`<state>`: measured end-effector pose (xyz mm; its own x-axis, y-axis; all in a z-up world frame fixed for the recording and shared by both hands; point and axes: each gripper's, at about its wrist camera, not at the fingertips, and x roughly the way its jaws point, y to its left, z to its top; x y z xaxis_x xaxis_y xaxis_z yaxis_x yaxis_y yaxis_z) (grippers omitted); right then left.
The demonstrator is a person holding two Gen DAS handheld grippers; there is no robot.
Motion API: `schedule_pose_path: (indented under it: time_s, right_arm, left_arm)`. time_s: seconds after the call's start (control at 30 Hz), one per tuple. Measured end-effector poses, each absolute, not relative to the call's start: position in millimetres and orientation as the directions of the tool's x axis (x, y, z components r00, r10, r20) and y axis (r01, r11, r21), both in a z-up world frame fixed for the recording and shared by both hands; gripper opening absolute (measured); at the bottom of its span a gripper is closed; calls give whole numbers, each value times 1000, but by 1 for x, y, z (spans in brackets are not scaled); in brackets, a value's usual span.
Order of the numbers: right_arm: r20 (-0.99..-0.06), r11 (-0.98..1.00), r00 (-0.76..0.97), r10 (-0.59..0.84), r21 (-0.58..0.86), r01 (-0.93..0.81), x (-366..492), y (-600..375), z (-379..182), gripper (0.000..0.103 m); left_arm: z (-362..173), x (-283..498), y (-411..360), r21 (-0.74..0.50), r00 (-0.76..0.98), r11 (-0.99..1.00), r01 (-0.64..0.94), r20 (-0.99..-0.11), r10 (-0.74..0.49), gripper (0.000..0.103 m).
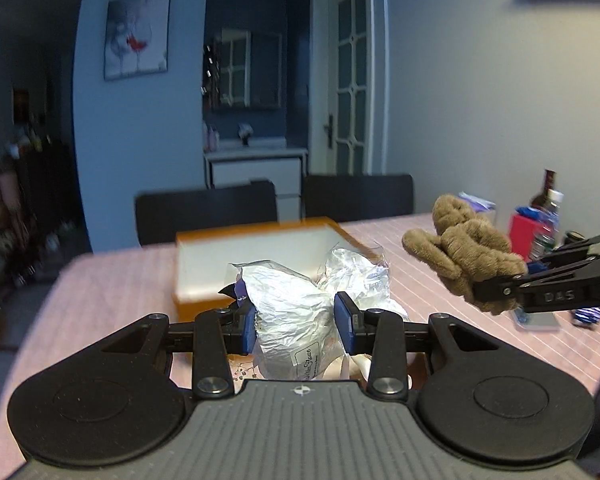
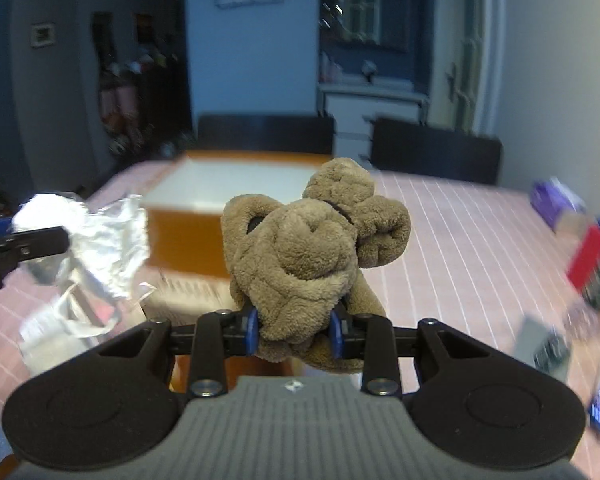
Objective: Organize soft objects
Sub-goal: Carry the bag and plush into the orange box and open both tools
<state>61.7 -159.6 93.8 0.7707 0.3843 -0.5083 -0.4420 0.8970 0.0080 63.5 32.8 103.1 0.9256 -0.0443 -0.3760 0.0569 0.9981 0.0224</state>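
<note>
My left gripper [image 1: 296, 326] is clenched on a crinkled foil bag [image 1: 300, 312], held above the tabletop's [image 1: 112, 280] near edge. My right gripper [image 2: 294, 330] grasps a brown plush [image 2: 308, 244]. The box [image 1: 260, 252] sits mid-table beyond both.

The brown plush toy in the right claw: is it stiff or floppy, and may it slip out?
The brown plush toy is probably floppy: it bunches into folds where the right claw squeezes it. It seems light, since it stays up from a pinch at its lower end. The fuzzy fabric likely grips the pads, so slipping looks unlikely.
</note>
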Motion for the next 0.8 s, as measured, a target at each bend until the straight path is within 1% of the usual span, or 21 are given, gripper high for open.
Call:
schedule_pose_path:
  time_s: [0.17, 0.27, 0.37, 0.5, 0.63, 0.7, 0.8]
  right_arm:
    - [-466, 855, 741, 484, 70, -514, 105, -129, 124, 33]
    - [-480, 834, 716, 508, 64, -549, 137, -103, 131, 33]
    - [-542, 810, 662, 518, 63, -583, 178, -75, 126, 33]
    - [-658, 812, 584, 475, 74, -578, 240, -47, 105, 33]
    - [-768, 813, 454, 452, 146, -563, 298, -29, 71, 33]
    - [-795, 808, 403, 453, 175, -562, 318, -19, 59, 33]
    - [-832, 815, 355, 426, 182, -550, 335, -8, 45, 33]
  left_arm:
    - [127, 110, 48, 76, 930, 996, 37, -368, -7, 44]
    - [131, 143, 54, 115, 919, 993, 33, -394, 15, 44]
    - [127, 181, 61, 140, 893, 989, 51, -450, 18, 44]
    - [109, 228, 66, 187, 842, 981, 47, -536, 62, 44]
    - [87, 273, 67, 241, 761, 968, 72, -641, 104, 44]
    - [75, 289, 64, 269, 710, 959, 92, -693, 126, 44]
    - [58, 304, 64, 317, 655, 940, 126, -738, 162, 44]
